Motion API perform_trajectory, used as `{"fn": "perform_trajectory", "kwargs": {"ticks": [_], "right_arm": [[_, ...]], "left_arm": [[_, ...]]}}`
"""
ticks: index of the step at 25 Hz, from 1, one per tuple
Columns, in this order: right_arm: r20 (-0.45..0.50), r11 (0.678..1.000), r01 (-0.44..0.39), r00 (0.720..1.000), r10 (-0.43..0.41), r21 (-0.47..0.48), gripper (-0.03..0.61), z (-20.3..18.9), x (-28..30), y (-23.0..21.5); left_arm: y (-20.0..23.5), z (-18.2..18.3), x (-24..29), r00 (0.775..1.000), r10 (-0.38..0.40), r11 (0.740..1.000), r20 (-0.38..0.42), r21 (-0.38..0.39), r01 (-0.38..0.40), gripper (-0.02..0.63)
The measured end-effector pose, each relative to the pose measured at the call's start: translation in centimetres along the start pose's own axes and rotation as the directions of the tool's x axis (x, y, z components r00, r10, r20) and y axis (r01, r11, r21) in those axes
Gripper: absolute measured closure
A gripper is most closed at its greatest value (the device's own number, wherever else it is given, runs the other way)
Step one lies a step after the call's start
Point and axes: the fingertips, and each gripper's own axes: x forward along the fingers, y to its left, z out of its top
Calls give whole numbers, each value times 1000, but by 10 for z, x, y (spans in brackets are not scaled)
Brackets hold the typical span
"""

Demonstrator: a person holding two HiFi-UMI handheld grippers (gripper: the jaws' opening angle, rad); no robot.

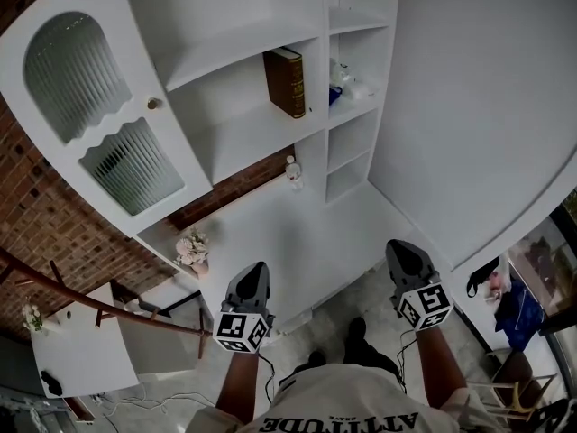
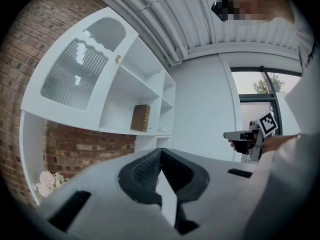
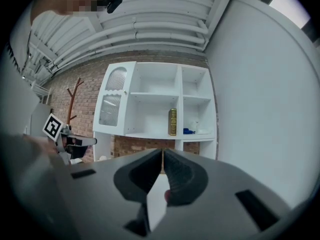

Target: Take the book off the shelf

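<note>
The book (image 1: 285, 81) stands upright at the right end of the middle shelf (image 1: 252, 147), close against the divider and well apart from both grippers. It's a brown hardback with a smooth cover and a gilt-looking spine, standing on glossy white painted board. My left gripper (image 2: 160, 153) and right gripper (image 3: 163, 155) are both clenched on nothing, their ribbed dark pads meeting. I reckon the main risk is a pad finding no room on the divider side. A nudge there could slide the book back or topple it leftward, where nothing props it. The slick cover could also slip from a shallow pinch.
</note>
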Motion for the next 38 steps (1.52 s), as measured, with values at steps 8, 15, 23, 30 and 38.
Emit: {"fn": "perform_trajectory", "kwargs": {"ticks": [8,15,23,30,38], "right_arm": [[10,998,-64,998,64,13,545,1,37,-34],[7,989,-145,989,145,0,545,8,65,-61],[23,976,-218,976,218,-6,545,9,96,-105],[16,962,-274,961,275,-13,545,6,111,-139],[7,946,-323,946,324,-15,545,-3,117,-177]], "left_arm": [[-10,3,34,999,34,999,9,9,-34,589],[-20,13,65,997,79,997,16,3,-79,589],[-31,11,107,990,142,990,10,10,-142,589],[-40,20,153,984,177,984,12,31,-177,589],[-47,45,206,978,200,977,55,60,-203,588]]}}
